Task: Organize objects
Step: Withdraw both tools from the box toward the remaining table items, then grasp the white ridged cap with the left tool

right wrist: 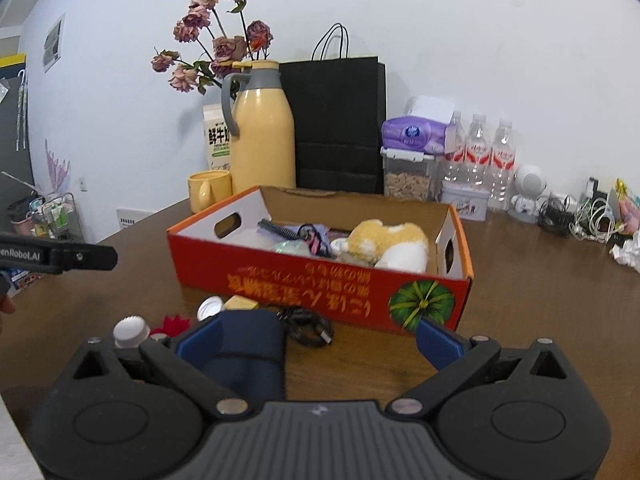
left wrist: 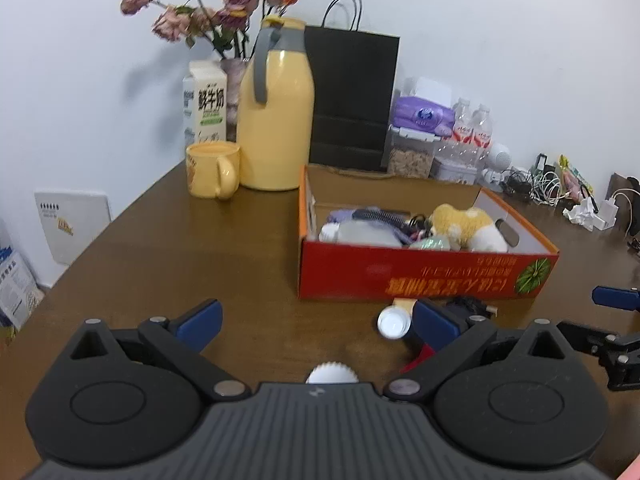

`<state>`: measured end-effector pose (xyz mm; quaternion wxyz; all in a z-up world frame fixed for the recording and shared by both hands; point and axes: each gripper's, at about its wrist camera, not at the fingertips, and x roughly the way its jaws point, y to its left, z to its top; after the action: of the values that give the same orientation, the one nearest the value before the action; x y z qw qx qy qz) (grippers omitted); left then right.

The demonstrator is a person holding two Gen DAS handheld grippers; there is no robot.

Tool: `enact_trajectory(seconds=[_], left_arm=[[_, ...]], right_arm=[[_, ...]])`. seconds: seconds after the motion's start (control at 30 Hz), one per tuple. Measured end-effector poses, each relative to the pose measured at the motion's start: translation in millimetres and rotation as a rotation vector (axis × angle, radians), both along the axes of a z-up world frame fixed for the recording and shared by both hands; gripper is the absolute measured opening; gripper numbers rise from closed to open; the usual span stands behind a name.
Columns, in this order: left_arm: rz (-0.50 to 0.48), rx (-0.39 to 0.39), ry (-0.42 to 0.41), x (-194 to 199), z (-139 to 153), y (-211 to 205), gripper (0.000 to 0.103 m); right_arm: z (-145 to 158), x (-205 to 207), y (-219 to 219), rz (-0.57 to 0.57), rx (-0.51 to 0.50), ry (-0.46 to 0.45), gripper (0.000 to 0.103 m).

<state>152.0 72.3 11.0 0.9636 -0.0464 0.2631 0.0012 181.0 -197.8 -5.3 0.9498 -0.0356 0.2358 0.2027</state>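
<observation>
A red cardboard box (left wrist: 400, 276) (right wrist: 304, 280) stands on the brown table and holds a yellow-white plush toy (right wrist: 384, 242), a black comb and other small items. In front of it lie two white bottle caps (right wrist: 130, 330) (right wrist: 210, 306), a red flower-like piece (right wrist: 172, 324), a yellow block (right wrist: 240, 302), a black cable (right wrist: 306, 326) and a dark navy soft object (right wrist: 248, 354). My right gripper (right wrist: 320, 342) is open, with the navy object just inside its left finger. My left gripper (left wrist: 316, 326) hangs open over bare table, one cap (left wrist: 394, 322) beside its right finger.
Behind the box stand a yellow thermos jug (left wrist: 276, 120), a yellow mug (left wrist: 212, 170), a milk carton (left wrist: 208, 104), a vase of dried roses, a black paper bag (left wrist: 352, 96), a tissue pack, a food container and water bottles (right wrist: 480, 156). Tangled cables (right wrist: 580, 216) lie at the far right.
</observation>
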Motion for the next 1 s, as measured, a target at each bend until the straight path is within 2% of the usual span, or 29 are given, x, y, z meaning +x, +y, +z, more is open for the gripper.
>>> enact_trajectory(seconds=[0.77,1.0], left_arm=[[-0.049,0.025,0.122,-14,-48,-4,0.103],[-0.077,0.035,0.141,-7,-57,-12,0.086]], right_arm=[[-24,-2,3,-0.019,-0.005,0.079,0.103],[-28,3,2,-0.029,-0.003,0.091,0.103]])
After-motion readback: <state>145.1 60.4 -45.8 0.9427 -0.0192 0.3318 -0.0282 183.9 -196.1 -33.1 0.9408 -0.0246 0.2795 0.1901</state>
